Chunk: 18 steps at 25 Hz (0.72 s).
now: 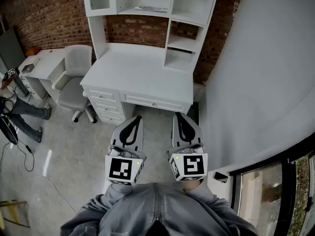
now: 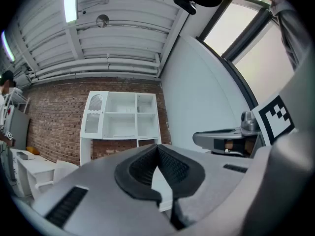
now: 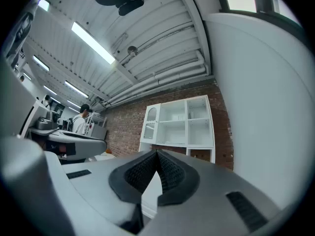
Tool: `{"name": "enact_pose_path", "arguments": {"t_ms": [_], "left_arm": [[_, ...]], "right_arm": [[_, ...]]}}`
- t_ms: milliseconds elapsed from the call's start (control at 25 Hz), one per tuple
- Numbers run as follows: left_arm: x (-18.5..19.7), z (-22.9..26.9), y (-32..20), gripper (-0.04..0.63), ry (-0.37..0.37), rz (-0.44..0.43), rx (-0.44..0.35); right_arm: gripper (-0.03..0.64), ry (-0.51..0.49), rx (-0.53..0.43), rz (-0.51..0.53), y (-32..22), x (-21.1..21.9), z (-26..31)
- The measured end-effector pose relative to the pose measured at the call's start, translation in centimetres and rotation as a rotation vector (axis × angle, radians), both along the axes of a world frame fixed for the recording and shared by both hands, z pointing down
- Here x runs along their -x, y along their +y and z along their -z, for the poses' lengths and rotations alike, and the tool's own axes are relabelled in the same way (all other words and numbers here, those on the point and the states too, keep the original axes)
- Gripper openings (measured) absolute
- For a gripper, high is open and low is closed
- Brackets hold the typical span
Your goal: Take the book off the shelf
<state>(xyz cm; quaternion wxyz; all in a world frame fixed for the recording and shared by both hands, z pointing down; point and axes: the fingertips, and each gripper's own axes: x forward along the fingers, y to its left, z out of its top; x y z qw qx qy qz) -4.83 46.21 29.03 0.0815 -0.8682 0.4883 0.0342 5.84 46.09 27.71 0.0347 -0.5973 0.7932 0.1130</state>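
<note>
Left gripper (image 2: 158, 146): the two dark ribbed pads are pressed together along their length, with nothing between them. Right gripper (image 3: 157, 152): pads likewise pressed together, nothing pinched. In the head view both grippers are held side by side, close but not touching, short of the front edge of the white desk (image 1: 138, 75) and aimed toward it; each carries its marker cube at the rear, left cube (image 1: 123, 168) and right cube (image 1: 188, 166), just ahead of the person's grey sleeves (image 1: 157, 210). Neither gripper touches the desk or anything on it. The book (image 1: 150, 9) lies flat on the upper shelf of the white hutch (image 1: 194, 21) that stands on the back of the desk, in the wide middle bay, well apart from both grippers. The other hutch compartments seen from the head view show no contents that can be made out. The desk top in front of the hutch is bare white. A pale swivel chair (image 1: 74, 82) stands just beside the left end of the desk, and a small white side table (image 1: 44, 63) stands beyond the chair. A brick wall (image 1: 49, 14) runs behind the desk; a plain white wall (image 1: 266, 73) adjoins its right end. The legs of a second person (image 1: 24, 112) show well to the left of the desk, on the concrete floor (image 1: 74, 151)
</note>
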Motion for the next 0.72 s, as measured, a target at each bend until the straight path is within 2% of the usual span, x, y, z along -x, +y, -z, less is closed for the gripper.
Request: {"name": "enact_pose_path", "arguments": {"t_ms": [440,720], "left_arm": [[-2.6,0.0,1.3,0.006,0.018,0.033,-0.002],[-2.5,-0.9,1.3,0.006,0.014,0.038,0.013]], "right_arm": [[0.026,-0.008,-0.016,0.032,0.8,-2.4,-0.2],[0.028,-0.039,-0.013,0.053,0.9,-2.5,-0.9]]}}
